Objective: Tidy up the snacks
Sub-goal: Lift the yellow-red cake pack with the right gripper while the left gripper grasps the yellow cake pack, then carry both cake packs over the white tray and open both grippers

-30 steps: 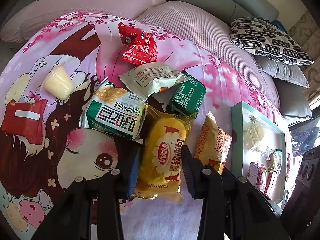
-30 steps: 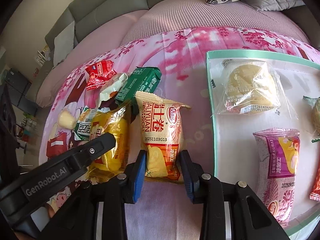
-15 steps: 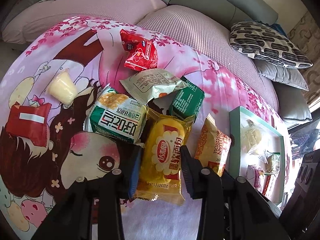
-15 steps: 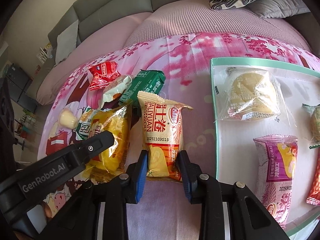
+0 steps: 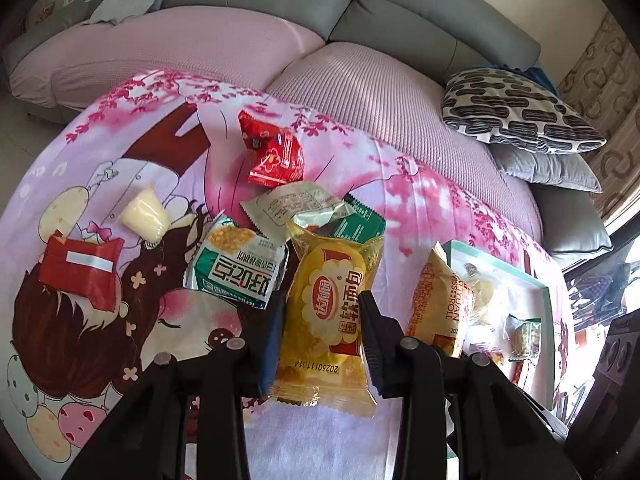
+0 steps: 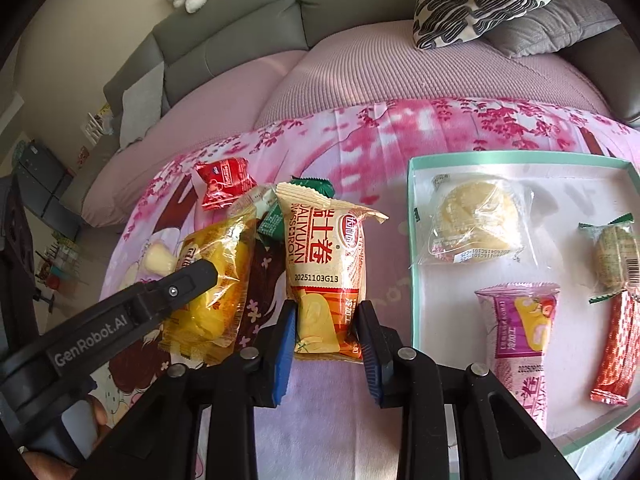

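Note:
My left gripper (image 5: 320, 332) is shut on a yellow soft-bread packet (image 5: 328, 312), held a little above the pink cartoon cloth. The same packet (image 6: 216, 280) shows in the right wrist view with the left gripper's arm across it. My right gripper (image 6: 326, 334) is shut on a cream and orange Swiss-roll packet (image 6: 324, 264), also lifted; the Swiss-roll packet (image 5: 440, 304) appears to the right in the left wrist view. A mint-rimmed white tray (image 6: 412, 240) lies to the right, holding a clear-wrapped cake (image 6: 472, 224), a purple roll packet (image 6: 520, 328) and other snacks.
On the cloth remain a green and white packet (image 5: 236, 268), a dark green packet (image 5: 356, 228), a pale packet (image 5: 296, 204), a red packet (image 5: 272, 152), a jelly cup (image 5: 144, 212) and a red flat packet (image 5: 80, 268). A sofa with a patterned pillow (image 5: 516, 112) lies behind.
Both grippers have risen with their packets, which now hang clear of the cloth. The snack pile and tray look smaller and lower in both views.

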`<state>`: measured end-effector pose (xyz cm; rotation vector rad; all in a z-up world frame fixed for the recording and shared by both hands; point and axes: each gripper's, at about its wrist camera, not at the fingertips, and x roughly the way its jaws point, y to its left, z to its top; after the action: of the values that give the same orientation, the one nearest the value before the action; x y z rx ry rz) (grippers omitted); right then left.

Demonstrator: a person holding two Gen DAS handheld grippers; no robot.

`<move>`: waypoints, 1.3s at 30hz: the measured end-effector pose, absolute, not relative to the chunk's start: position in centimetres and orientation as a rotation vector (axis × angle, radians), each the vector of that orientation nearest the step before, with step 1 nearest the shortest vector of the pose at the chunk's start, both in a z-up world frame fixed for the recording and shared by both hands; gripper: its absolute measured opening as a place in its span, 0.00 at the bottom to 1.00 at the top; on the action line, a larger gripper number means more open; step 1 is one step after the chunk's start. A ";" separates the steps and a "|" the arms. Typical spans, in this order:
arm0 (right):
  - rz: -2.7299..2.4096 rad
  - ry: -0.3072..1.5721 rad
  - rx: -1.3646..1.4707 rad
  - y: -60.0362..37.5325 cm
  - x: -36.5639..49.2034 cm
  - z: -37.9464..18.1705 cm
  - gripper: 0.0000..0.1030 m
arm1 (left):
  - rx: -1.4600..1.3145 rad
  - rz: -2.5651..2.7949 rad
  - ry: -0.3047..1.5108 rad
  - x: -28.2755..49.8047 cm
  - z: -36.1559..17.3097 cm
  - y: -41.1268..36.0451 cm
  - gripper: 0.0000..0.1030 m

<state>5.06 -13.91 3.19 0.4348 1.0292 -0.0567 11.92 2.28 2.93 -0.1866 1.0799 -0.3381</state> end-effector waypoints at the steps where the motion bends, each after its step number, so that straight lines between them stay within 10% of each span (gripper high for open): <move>1: -0.058 1.025 0.434 -13.9 5.0 3.5 0.32 | -0.187 -0.340 1.069 11.8 3.3 2.3 0.37; 39: -0.534 0.861 0.572 -32.1 -4.7 8.5 0.31 | 0.043 -0.662 0.926 4.0 8.1 -11.5 0.37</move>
<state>-4.66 -32.06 8.54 0.5721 0.8615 -0.5336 4.00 -11.54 8.10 0.0428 0.9259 -0.6621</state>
